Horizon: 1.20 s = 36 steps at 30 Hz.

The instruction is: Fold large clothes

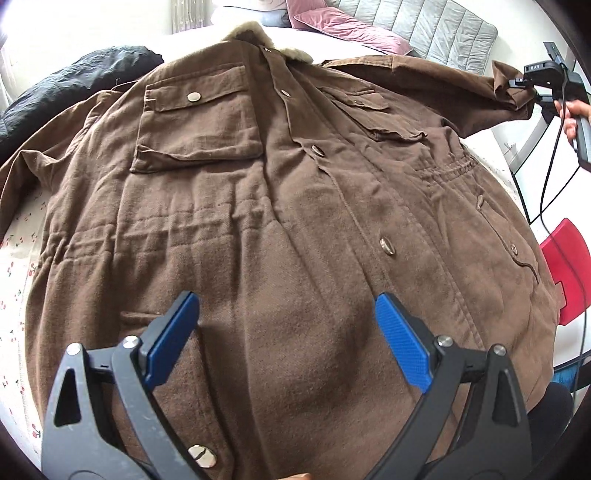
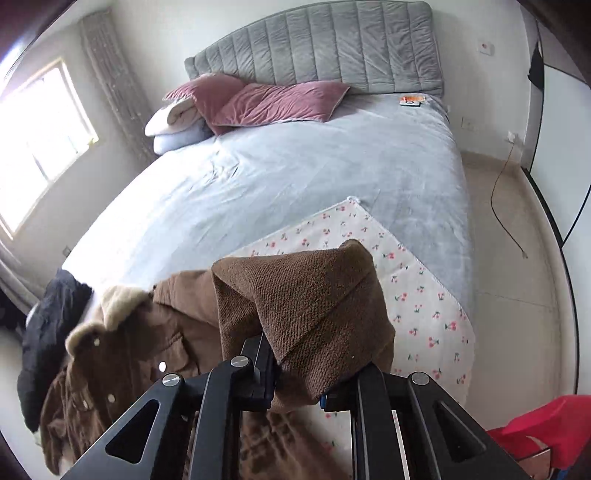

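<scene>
The brown coat (image 1: pixel 280 229) is lying front-up and buttoned on the cherry-print cloth (image 2: pixel 417 295) over the bed (image 2: pixel 295 177), its fur collar (image 1: pixel 255 35) pointing toward the headboard (image 2: pixel 317 44), so that it is spread flat for folding. The sleeve cuff (image 2: pixel 314 314) is being held up beside the coat's shoulder by the right gripper (image 2: pixel 295 395), jaws clamped on it, apparently to be carried across the coat. The left gripper (image 1: pixel 286 332) is being held over the coat's lower front with jaws apart, likely ready to steady the fabric.
</scene>
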Tool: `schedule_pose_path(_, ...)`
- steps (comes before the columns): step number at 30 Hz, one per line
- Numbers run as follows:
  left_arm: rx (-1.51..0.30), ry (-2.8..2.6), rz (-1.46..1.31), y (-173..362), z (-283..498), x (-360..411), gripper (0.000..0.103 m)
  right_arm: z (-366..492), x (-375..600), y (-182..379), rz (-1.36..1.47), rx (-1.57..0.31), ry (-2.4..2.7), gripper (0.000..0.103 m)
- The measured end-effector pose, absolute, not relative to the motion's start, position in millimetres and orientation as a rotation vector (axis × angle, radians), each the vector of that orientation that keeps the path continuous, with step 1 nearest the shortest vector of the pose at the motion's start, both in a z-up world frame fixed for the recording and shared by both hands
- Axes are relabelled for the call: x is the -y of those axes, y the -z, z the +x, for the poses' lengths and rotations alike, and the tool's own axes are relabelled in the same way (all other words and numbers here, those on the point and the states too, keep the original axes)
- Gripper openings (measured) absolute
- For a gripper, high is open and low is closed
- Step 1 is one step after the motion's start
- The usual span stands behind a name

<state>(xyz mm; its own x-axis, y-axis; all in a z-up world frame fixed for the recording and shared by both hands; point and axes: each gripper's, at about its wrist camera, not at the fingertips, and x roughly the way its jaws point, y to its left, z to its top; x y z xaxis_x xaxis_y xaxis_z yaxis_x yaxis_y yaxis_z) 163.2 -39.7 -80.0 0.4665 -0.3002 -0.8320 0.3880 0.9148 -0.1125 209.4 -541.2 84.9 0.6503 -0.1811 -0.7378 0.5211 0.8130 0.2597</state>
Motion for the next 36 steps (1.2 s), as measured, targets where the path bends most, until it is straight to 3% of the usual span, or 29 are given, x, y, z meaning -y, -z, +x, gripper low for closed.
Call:
schedule_pose_path(5,-0.995,0.411,0.074,80.3,166.5,33.0,0.096,235.4,613.4,-99.0,0.510,-0.706,0.476,0.019)
schedule_pose_path(11,-0.995,0.410,0.019,76.4,170.4,24.4,0.096,235.5,664.3,-62.3,0.655,-0.743,0.433,0.020)
schedule_pose_path(17,-0.980,0.413,0.017,71.6,170.5,22.2,0.096,218.5,699.3,-56.3,0.773,-0.599,0.307,0.021)
schedule_pose_path(21,-0.964,0.441,0.018,68.2,167.0,25.7,0.096,206.4,713.2,-20.6,0.905,-0.617,0.270,0.028)
schedule_pose_path(24,-0.957,0.456,0.042,68.3,163.0,30.5,0.096,196.6,718.2,-18.0,0.965,-0.556,0.201,0.063)
schedule_pose_path(25,-0.956,0.458,0.050,68.3,162.0,33.0,0.096,190.1,722.9,-22.3,0.979,-0.519,0.209,0.082)
schedule_pose_path(26,-0.957,0.458,0.057,68.8,161.7,34.7,0.096,183.4,726.5,-27.4,0.988,-0.484,0.229,0.087)
schedule_pose_path(29,-0.961,0.458,0.063,69.7,161.1,38.3,0.096,176.5,721.6,-50.2,0.884,-0.473,0.293,0.088)
schedule_pose_path(32,-0.969,0.464,0.063,71.8,159.9,40.8,0.096,190.1,676.5,-74.4,0.558,-0.542,0.343,0.092)
schedule_pose_path(36,-0.979,0.465,0.069,74.0,158.1,42.9,0.096,229.7,604.7,-57.6,0.250,-0.702,0.332,0.096)
